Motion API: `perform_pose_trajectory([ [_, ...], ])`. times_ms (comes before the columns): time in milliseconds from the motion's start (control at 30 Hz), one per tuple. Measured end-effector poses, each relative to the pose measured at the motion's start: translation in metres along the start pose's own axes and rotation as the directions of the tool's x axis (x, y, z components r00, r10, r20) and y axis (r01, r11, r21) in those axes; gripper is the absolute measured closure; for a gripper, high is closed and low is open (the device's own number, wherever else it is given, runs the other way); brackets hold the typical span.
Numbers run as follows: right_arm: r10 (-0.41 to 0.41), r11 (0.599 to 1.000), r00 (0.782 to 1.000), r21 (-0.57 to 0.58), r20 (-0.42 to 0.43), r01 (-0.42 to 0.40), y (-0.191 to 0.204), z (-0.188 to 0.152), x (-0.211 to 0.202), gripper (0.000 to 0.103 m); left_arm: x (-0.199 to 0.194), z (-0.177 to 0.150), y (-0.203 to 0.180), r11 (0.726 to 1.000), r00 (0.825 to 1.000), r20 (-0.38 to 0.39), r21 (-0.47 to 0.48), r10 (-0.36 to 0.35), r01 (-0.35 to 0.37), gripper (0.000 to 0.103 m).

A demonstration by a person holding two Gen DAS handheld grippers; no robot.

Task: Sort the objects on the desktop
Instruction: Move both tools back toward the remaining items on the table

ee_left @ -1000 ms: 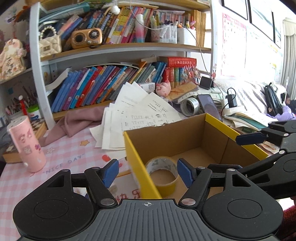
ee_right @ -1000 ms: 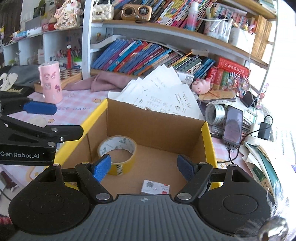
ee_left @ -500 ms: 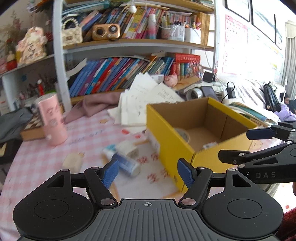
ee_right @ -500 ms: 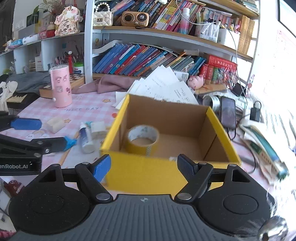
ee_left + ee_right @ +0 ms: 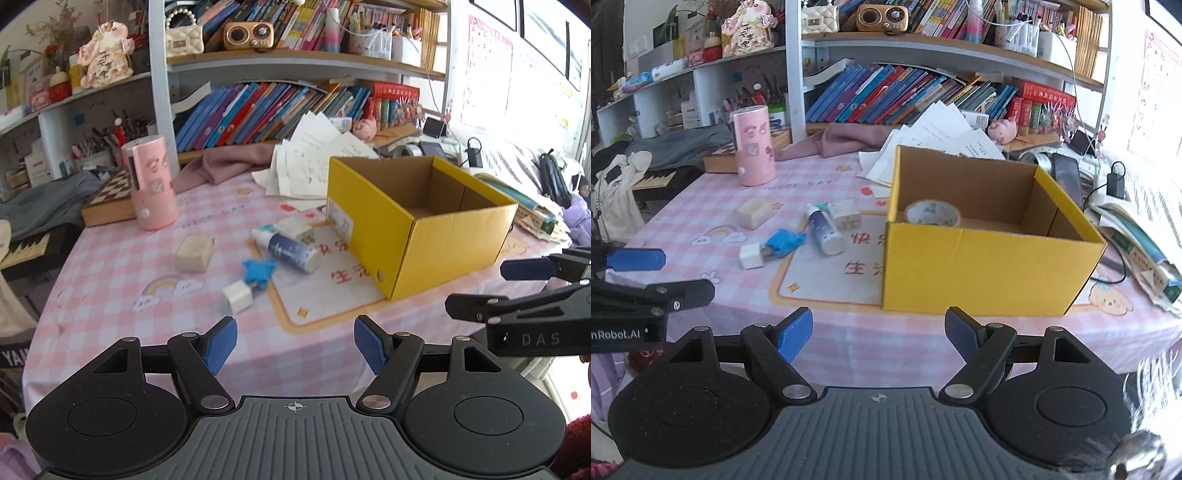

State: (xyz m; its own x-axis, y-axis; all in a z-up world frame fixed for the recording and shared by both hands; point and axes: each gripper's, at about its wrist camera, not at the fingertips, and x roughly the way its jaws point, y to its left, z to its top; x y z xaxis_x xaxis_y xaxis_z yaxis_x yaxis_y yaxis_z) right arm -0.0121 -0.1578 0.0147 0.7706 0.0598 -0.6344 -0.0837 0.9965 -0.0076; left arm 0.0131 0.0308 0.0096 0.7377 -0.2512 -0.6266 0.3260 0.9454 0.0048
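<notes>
A yellow cardboard box (image 5: 436,236) (image 5: 990,266) stands open on the pink checked tablecloth, with a roll of tape (image 5: 932,213) inside. Left of it lie a blue and white bottle (image 5: 288,249) (image 5: 824,229), a small white box (image 5: 295,229) (image 5: 845,213), a blue star-shaped thing (image 5: 258,271) (image 5: 783,240), a white charger cube (image 5: 237,297) (image 5: 750,256) and a cream block (image 5: 194,254) (image 5: 753,212). My left gripper (image 5: 295,345) is open and empty above the table's near edge. My right gripper (image 5: 879,334) is open and empty in front of the box.
A pink cylinder (image 5: 153,182) and a chessboard box (image 5: 110,201) stand at the back left. Loose papers (image 5: 310,158), a pink cloth (image 5: 229,162) and bookshelves lie behind. A phone (image 5: 1067,177), cables and books crowd the right side.
Both grippers have pulled back and up from over the box toward the table's near edge. The box and loose objects now lie farther ahead.
</notes>
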Motion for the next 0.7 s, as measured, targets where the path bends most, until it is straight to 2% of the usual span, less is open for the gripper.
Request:
perform_pose_trajectory([
  [233, 0.032, 0.999, 0.999, -0.008, -0.011, -0.032, 0.014, -0.004, -0.002, 0.025, -0.008, -0.011, 0.007, 1.0, 1.0, -0.018, -0.008, 0.013, -0.013, 0.027],
  [700, 0.096, 0.992, 0.994, -0.072, -0.041, -0.099, 0.034, 0.005, 0.008, 0.025, -0.01, -0.015, 0.021, 0.998, 0.998, -0.035, -0.047, 0.046, -0.048, 0.025],
])
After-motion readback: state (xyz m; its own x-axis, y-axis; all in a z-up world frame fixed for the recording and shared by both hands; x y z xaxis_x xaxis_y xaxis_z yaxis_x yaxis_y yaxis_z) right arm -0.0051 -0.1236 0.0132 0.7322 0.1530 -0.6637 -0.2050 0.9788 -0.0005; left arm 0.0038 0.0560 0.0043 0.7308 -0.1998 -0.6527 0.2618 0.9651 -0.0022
